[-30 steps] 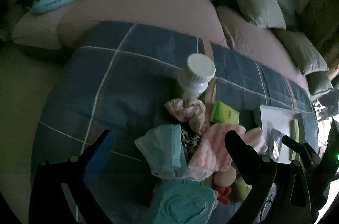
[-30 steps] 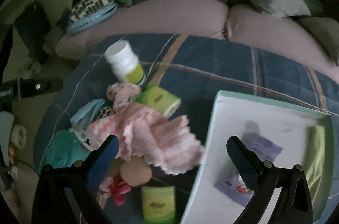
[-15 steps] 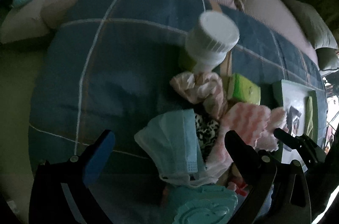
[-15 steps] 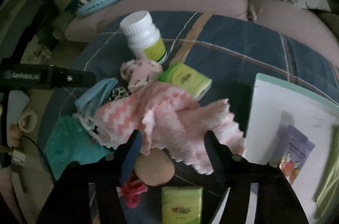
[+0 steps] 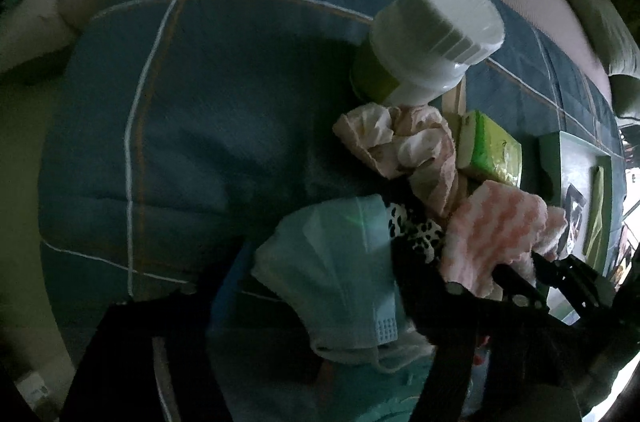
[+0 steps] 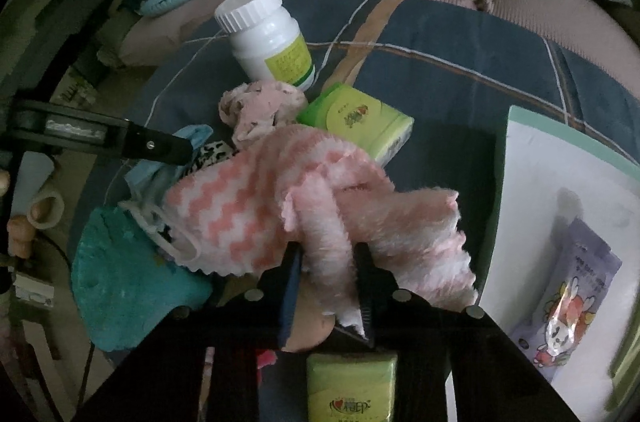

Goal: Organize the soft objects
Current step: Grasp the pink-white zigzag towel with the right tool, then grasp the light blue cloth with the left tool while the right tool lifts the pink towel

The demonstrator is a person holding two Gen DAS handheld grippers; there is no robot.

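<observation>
**Inspector A:** Largest first. A blue plaid blanket [image 6: 460, 70] covers the sofa; a white tray [image 6: 532, 158] lies on it at the right, a purple packet inside. The soft items are heaped on the blanket left of the tray.

**Inspector B:** Right gripper [image 6: 326, 262]?

**A:** Jaws closing, a fold of the pink zigzag cloth [image 6: 256, 206] between the pads and already pinched. The cloth overlaps the pink scrunchie [image 6: 256, 102] and a green tissue pack [image 6: 360, 118].

**B:** Left gripper [image 5: 320, 262]?

**A:** Also closing, astride the blue face mask [image 5: 332, 262]; contact not confirmed.

**B:** Risks?

**A:** In my judgement, lifting the cloth could drag the mask's ear loop or the scrunchie along. The white bottle [image 6: 268, 38] stands close behind and could topple. The grippers work near each other; collision is possible.
</observation>
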